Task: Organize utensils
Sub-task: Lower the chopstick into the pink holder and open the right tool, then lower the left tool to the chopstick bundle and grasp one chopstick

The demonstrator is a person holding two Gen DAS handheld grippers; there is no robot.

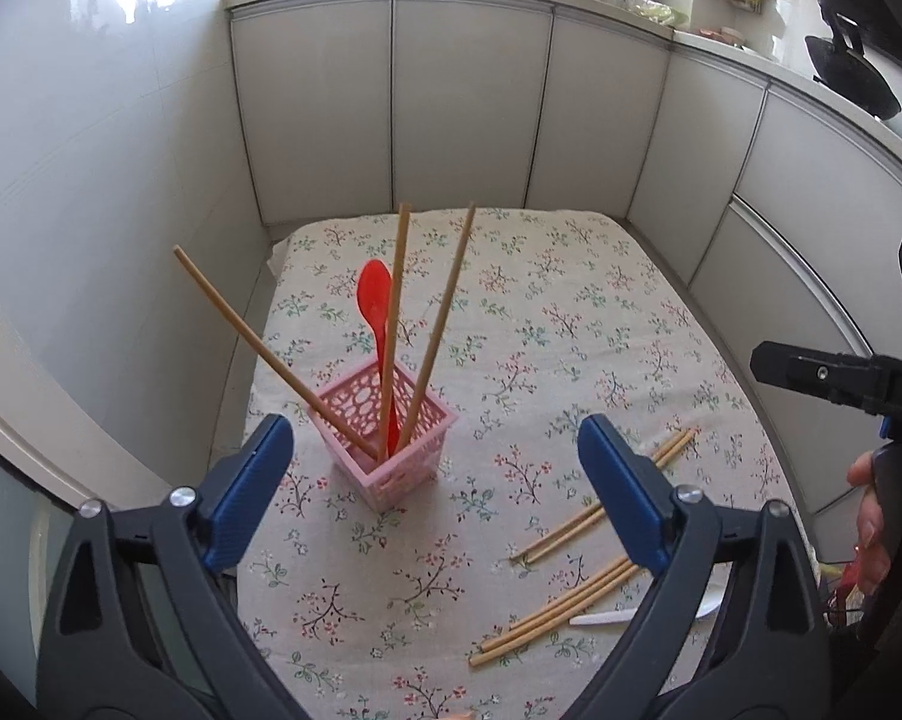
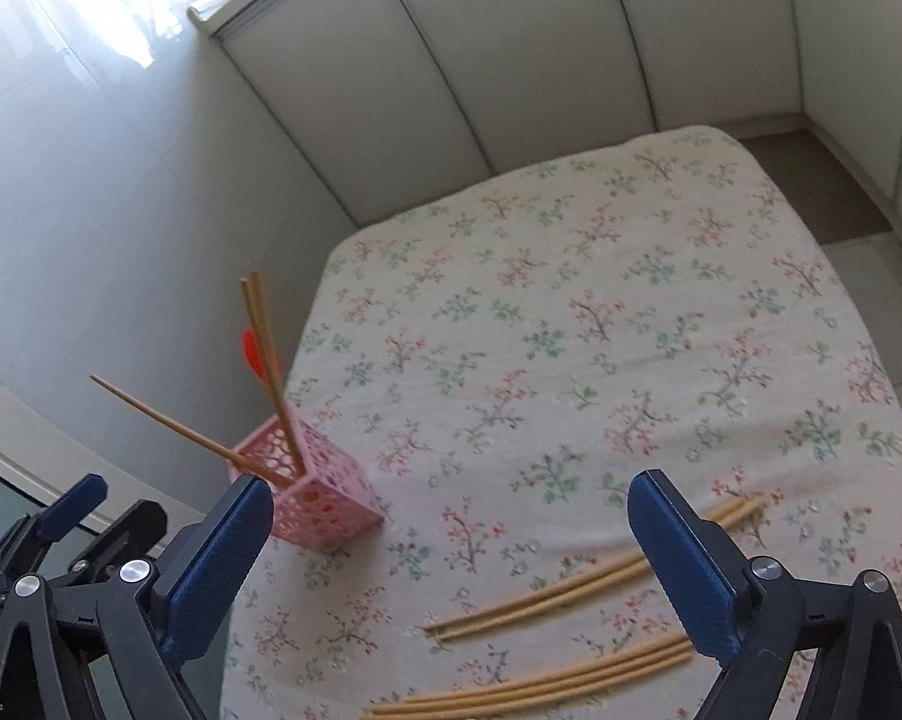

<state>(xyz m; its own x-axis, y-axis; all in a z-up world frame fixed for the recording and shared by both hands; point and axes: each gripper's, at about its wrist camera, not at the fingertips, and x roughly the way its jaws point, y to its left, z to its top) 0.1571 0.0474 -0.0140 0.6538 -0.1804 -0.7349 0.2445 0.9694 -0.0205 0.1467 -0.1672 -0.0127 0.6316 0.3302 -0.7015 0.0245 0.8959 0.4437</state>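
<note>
Three chopsticks (image 1: pixel 432 330) and a red spoon (image 1: pixel 375 300) stood tilted in the pink basket (image 1: pixel 390 456), left of centre in my left view and at lower left in my right view. My left gripper (image 1: pixel 435 468) had its jaws spread wide with nothing held. My right gripper (image 2: pixel 451 546) was equally wide and empty. Loose chopsticks (image 2: pixel 571 594) lay on the floral cloth (image 2: pixel 571 300) at lower right, with a white spoon (image 1: pixel 601 618) touching them in the left view.
</note>
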